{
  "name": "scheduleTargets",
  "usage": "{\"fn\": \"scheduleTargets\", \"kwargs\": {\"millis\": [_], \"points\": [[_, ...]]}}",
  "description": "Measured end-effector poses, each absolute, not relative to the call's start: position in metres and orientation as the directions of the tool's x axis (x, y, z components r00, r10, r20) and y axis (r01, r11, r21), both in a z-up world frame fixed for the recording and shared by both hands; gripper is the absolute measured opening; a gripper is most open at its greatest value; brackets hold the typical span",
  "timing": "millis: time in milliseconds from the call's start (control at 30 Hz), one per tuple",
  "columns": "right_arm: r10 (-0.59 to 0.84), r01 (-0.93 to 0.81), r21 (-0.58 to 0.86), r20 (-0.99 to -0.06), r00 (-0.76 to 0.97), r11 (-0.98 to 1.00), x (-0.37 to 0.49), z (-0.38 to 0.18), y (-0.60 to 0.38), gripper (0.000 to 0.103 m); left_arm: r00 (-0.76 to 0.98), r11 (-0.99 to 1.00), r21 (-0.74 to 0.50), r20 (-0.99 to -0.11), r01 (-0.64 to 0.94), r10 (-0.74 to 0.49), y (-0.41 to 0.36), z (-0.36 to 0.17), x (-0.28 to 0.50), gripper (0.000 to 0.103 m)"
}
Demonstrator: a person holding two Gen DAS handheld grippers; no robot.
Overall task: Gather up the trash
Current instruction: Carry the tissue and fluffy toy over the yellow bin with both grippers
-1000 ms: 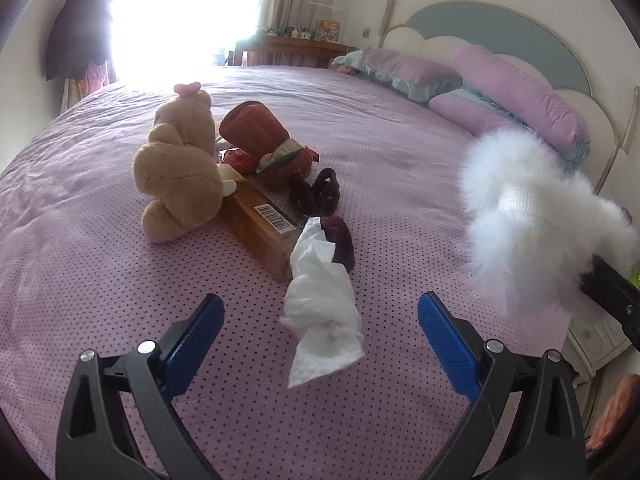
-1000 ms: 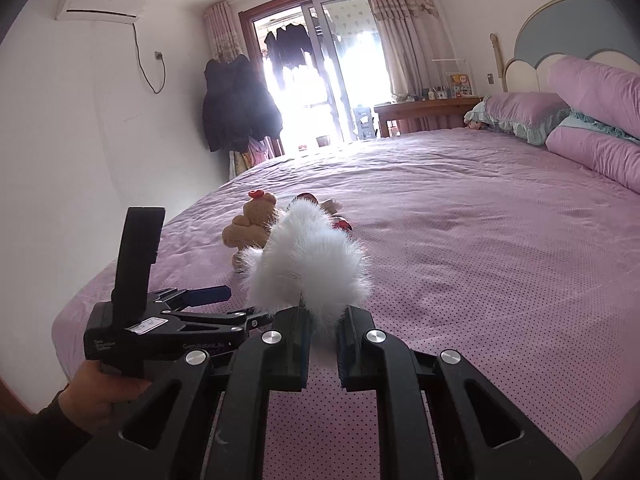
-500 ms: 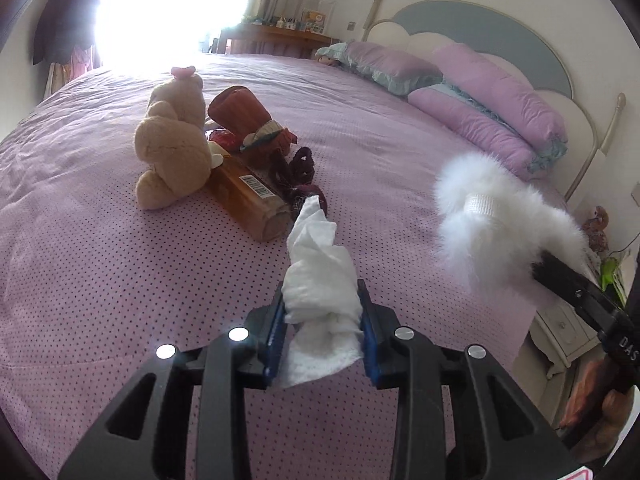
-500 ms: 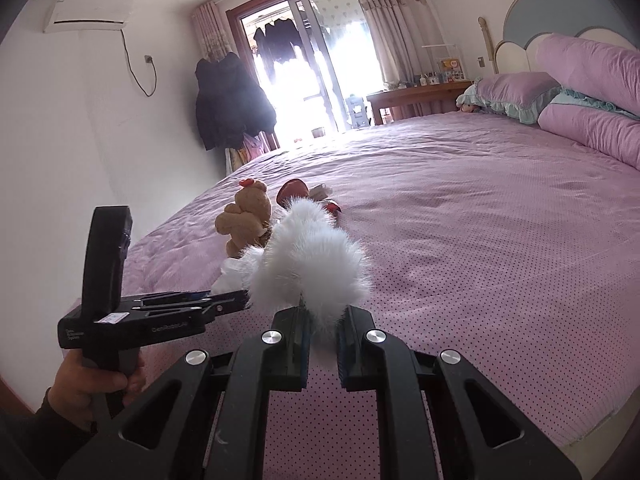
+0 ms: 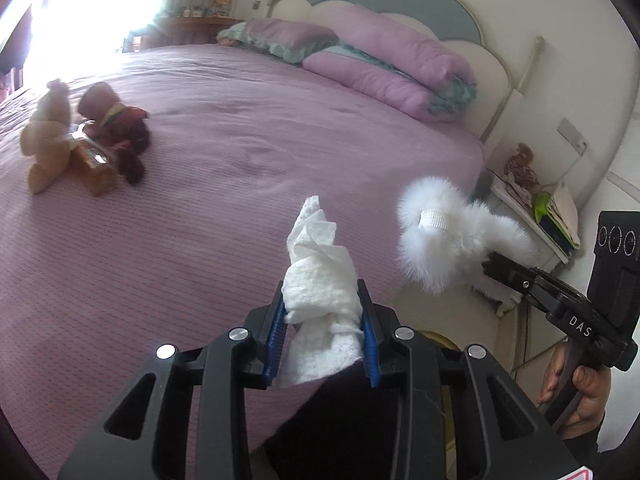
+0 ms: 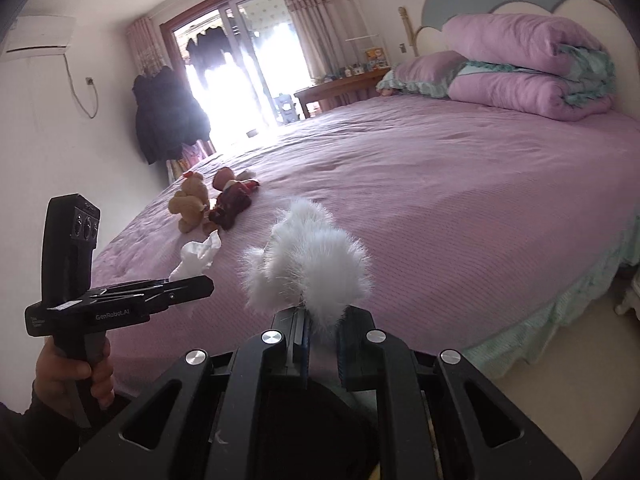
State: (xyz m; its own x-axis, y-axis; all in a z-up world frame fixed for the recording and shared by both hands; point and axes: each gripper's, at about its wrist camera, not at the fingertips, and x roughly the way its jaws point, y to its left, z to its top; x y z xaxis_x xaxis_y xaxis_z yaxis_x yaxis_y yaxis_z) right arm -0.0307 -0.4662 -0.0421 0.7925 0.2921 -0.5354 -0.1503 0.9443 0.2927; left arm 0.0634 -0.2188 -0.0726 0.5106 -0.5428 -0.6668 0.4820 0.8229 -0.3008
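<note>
My left gripper (image 5: 322,312) is shut on a crumpled white tissue (image 5: 318,276) and holds it above the near edge of the purple bed (image 5: 240,160). The tissue also shows in the right wrist view (image 6: 198,258). My right gripper (image 6: 320,332) is shut on a fluffy white fur piece (image 6: 310,268), held up in the air beside the bed. In the left wrist view the fur piece (image 5: 444,232) hangs right of the tissue.
A tan teddy bear (image 5: 46,136), a brown packet (image 5: 94,168) and dark red items (image 5: 124,136) lie on the bed's left part. Purple pillows (image 5: 384,64) sit by the headboard. A bedside table (image 5: 532,208) stands at the right.
My left gripper closed on the tissue, lifted it off the bed and swung right, away from the teddy pile. My right gripper kept its hold on the fur piece.
</note>
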Motion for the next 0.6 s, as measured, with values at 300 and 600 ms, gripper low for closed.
{"fn": "scheduleTargets", "kwargs": {"millis": [300, 600], "points": [[0.121, 0.111, 0.287, -0.681, 0.722, 0.951, -0.098, -0.095, -0.53, 0.011, 0.277, 0.675, -0.352, -0.716, 0.648, -0.64, -0.323, -0.112, 0.026, 0.033], [0.09, 0.253, 0.279, -0.815, 0.573, 0.926, -0.129, -0.164, -0.553, 0.011, 0.129, 0.589, -0.355, -0.771, 0.726, -0.624, -0.388, -0.148, -0.006, 0.033]]}}
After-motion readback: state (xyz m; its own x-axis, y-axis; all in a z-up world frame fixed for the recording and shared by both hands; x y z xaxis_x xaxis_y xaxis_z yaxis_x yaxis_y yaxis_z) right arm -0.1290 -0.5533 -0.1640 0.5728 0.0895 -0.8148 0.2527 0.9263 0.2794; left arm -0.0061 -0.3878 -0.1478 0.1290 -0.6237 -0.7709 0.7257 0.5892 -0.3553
